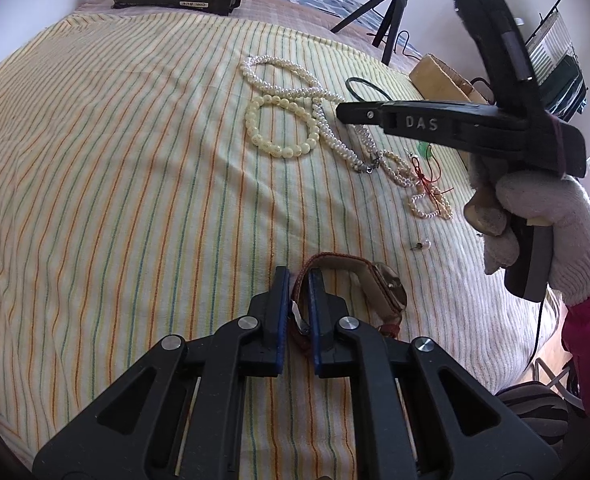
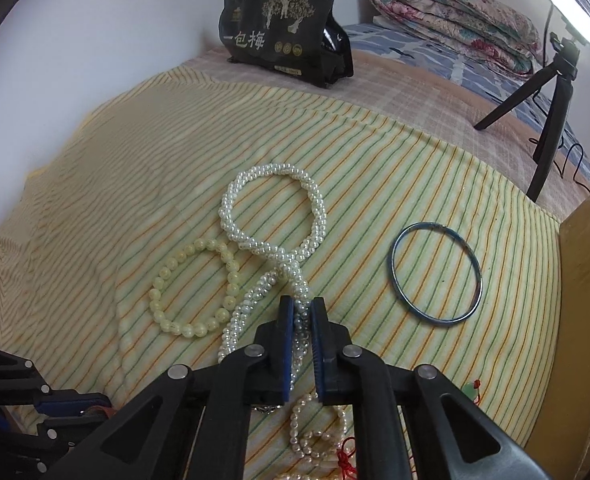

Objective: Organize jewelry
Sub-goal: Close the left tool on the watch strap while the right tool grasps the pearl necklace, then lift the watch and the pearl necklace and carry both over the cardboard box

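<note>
My left gripper [image 1: 297, 276] is shut on the red-brown strap of a wristwatch [image 1: 391, 286] lying on the striped cloth [image 1: 135, 184]. My right gripper [image 2: 302, 307] is shut on the white pearl necklace [image 2: 273, 208], gripping its twisted strands near the crossing; it also shows in the left wrist view [image 1: 345, 114] over the necklace [image 1: 295, 80]. A cream bead bracelet [image 2: 191, 284] lies left of the necklace. A blue bangle [image 2: 435, 272] lies to the right. A small pearl bracelet with red cord [image 1: 431, 196] and a small earring [image 1: 423, 245] lie nearby.
A cardboard box [image 2: 583, 280] stands at the right edge of the cloth. A black packet [image 2: 283, 36] with Chinese lettering stands at the back. A black tripod [image 2: 551, 96] stands back right. A folded floral quilt [image 2: 451, 8] lies behind.
</note>
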`<state>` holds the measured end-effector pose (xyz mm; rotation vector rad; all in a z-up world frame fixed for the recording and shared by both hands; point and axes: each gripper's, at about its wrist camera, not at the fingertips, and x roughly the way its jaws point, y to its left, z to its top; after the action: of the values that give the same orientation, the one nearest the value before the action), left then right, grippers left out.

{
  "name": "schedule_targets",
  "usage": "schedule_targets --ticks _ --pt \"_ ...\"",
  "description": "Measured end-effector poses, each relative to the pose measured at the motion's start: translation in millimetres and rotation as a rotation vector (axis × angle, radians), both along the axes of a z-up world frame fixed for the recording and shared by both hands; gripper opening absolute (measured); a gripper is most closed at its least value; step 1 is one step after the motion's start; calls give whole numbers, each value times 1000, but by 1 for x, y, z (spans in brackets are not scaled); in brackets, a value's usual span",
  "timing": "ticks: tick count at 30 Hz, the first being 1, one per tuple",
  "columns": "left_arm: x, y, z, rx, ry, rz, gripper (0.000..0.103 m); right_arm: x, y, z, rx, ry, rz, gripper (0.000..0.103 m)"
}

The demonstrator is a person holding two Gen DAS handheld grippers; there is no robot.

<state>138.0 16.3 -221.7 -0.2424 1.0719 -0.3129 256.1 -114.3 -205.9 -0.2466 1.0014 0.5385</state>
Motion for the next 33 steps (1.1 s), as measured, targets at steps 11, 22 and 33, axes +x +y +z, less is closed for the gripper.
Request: schedule_targets --ticks 11,22,33 --pt "-8 6 12 28 -39 24 7 -10 -2 48 30 -105 -10 5" --pt "-17 10 47 33 -130 28 7 -23 -3 112 31 -225 -5 5" --pt "-15 -11 87 32 -218 -14 7 -46 -35 180 14 -353 -42 5"
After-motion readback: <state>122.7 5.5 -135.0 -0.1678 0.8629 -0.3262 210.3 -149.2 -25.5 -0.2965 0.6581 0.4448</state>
